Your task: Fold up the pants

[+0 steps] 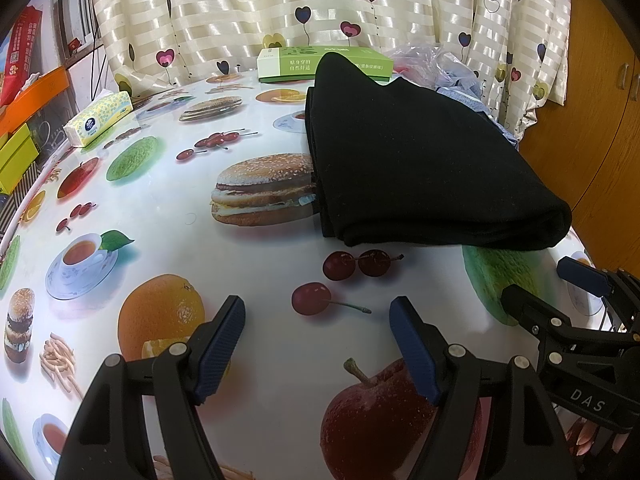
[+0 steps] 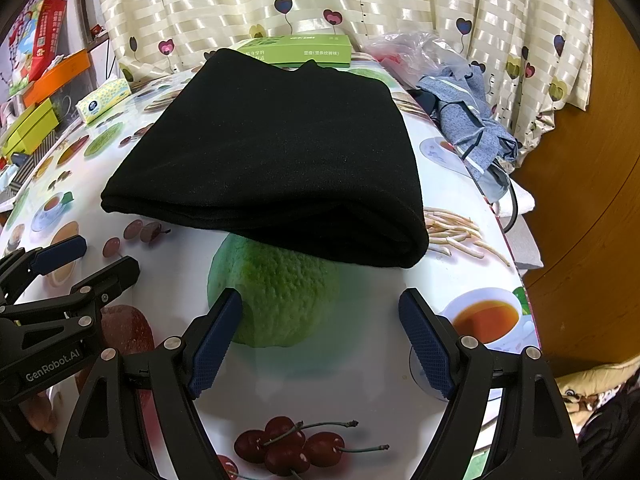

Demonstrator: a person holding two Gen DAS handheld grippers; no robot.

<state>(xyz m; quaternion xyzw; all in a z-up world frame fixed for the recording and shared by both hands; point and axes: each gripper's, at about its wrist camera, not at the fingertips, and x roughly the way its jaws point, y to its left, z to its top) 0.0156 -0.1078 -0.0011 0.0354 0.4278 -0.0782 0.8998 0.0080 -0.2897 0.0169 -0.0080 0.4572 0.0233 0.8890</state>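
Note:
Black pants [image 1: 420,152] lie folded into a thick rectangular stack on the table with the food-print cloth [image 1: 168,208]; the right wrist view shows the same pants [image 2: 280,152] from the near side. My left gripper [image 1: 318,312] stands open over the bare cloth, a short way in front of the stack's near edge. My right gripper [image 2: 320,308] is open too, just short of the stack's rounded near fold, with nothing between its fingers. The right gripper [image 1: 568,280] also shows at the right edge of the left wrist view, and the left gripper [image 2: 92,256] at the left edge of the right wrist view.
A green box [image 1: 288,64] stands behind the pants by the curtain. A tissue pack [image 1: 98,118] lies at far left, a grey-blue garment [image 2: 468,120] and a plastic bag [image 2: 416,52] at far right. A wooden cabinet [image 1: 592,112] stands beyond the table's right edge.

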